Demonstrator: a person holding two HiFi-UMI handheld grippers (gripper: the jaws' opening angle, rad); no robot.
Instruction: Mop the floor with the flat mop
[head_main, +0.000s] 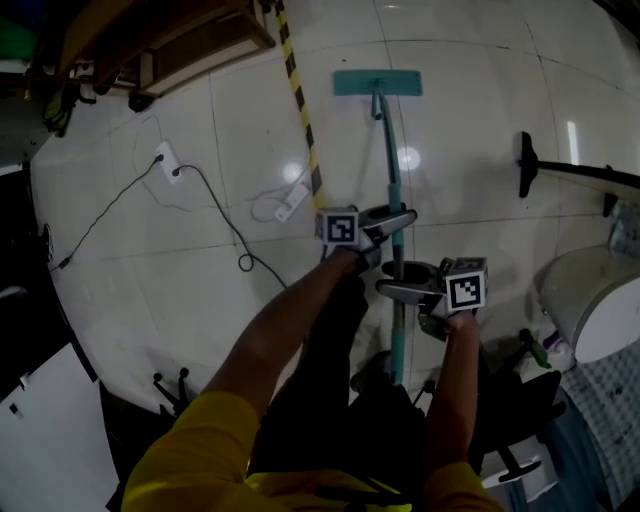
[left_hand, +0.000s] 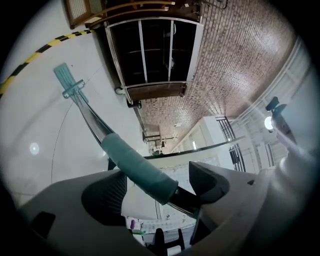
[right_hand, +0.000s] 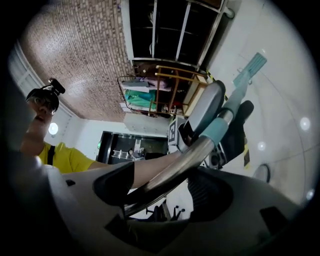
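Note:
The flat mop lies with its teal head (head_main: 377, 82) flat on the white tiled floor ahead of me, and its handle (head_main: 392, 170) slants back toward my body. My left gripper (head_main: 388, 226) is shut on the handle just below the teal sleeve (left_hand: 140, 167); the mop head (left_hand: 66, 80) shows far off at the upper left of the left gripper view. My right gripper (head_main: 408, 284) is lower on the same handle, nearer to me. The bare metal handle (right_hand: 170, 175) runs between its pads and both press on it. Beyond them the left gripper (right_hand: 200, 117) and the mop head (right_hand: 252, 67) show.
A yellow-and-black tape line (head_main: 298, 100) runs down the floor left of the mop. A white power strip (head_main: 291, 204) and black cables (head_main: 215, 205) lie beside it. Wooden furniture (head_main: 190, 45) stands at the upper left, a black stand (head_main: 526, 165) and a white round unit (head_main: 590, 300) at the right.

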